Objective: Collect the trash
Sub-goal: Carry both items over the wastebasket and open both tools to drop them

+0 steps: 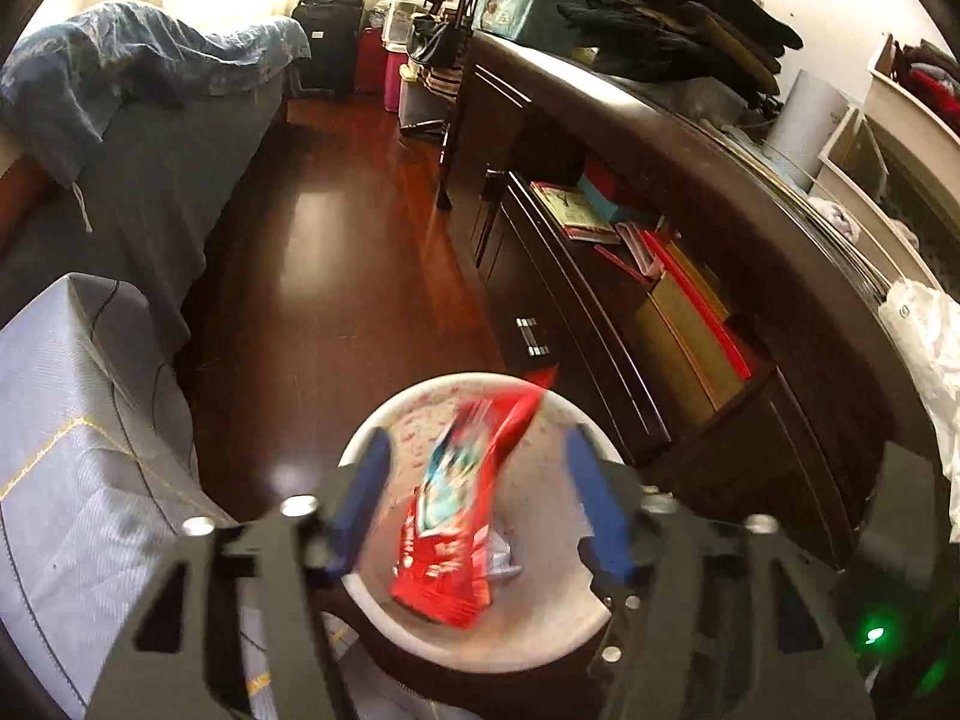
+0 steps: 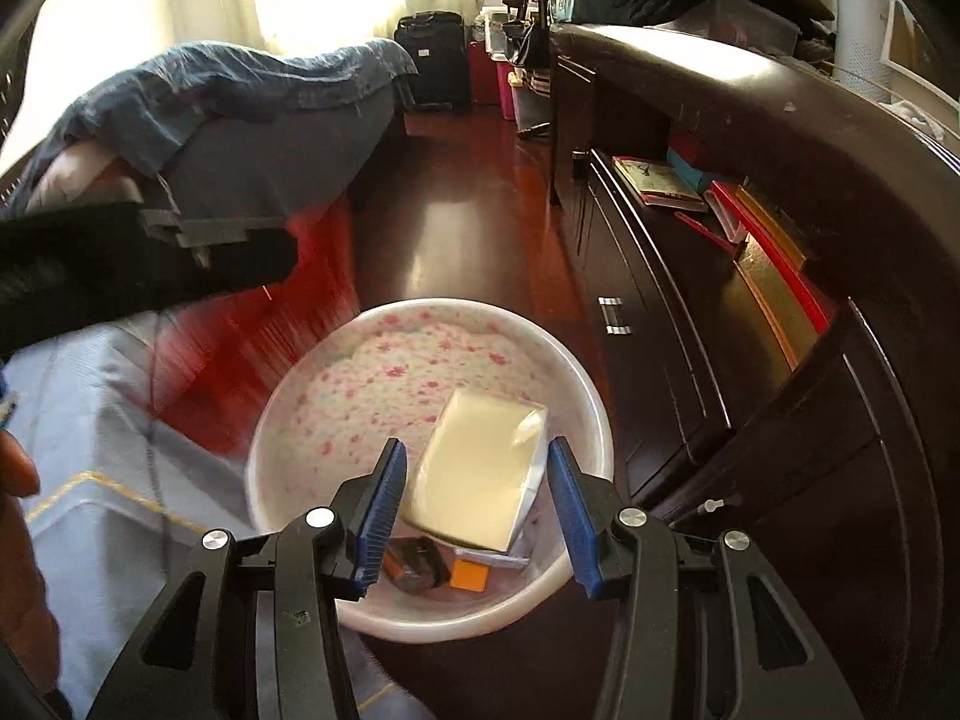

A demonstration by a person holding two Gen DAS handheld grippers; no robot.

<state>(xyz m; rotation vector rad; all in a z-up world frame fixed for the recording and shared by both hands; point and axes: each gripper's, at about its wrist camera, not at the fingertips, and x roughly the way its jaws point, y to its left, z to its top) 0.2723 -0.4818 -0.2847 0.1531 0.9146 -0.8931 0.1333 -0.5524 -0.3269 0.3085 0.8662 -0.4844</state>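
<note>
A round white trash bin with pink flower print (image 1: 540, 624) (image 2: 336, 396) stands on the dark floor below both grippers. My left gripper (image 1: 477, 483) is open above it; a red snack wrapper (image 1: 462, 516), blurred, hangs between the blue fingers without touching them, over the bin. My right gripper (image 2: 477, 495) is open over the bin; a cream carton (image 2: 480, 474) sits tilted between its fingers, apart from them. A small dark packet (image 2: 414, 561) and an orange piece (image 2: 469, 575) lie in the bin's bottom. The left gripper's black body (image 2: 138, 258) shows at the left with a red blur beneath.
A dark wooden desk (image 1: 690, 138) with an open drawer of books (image 1: 678, 294) runs along the right. A bed with grey-blue cover (image 1: 90, 420) is at left. Suitcases (image 1: 327, 42) and bags stand at the far end. White plastic bag (image 1: 924, 348) on the desk.
</note>
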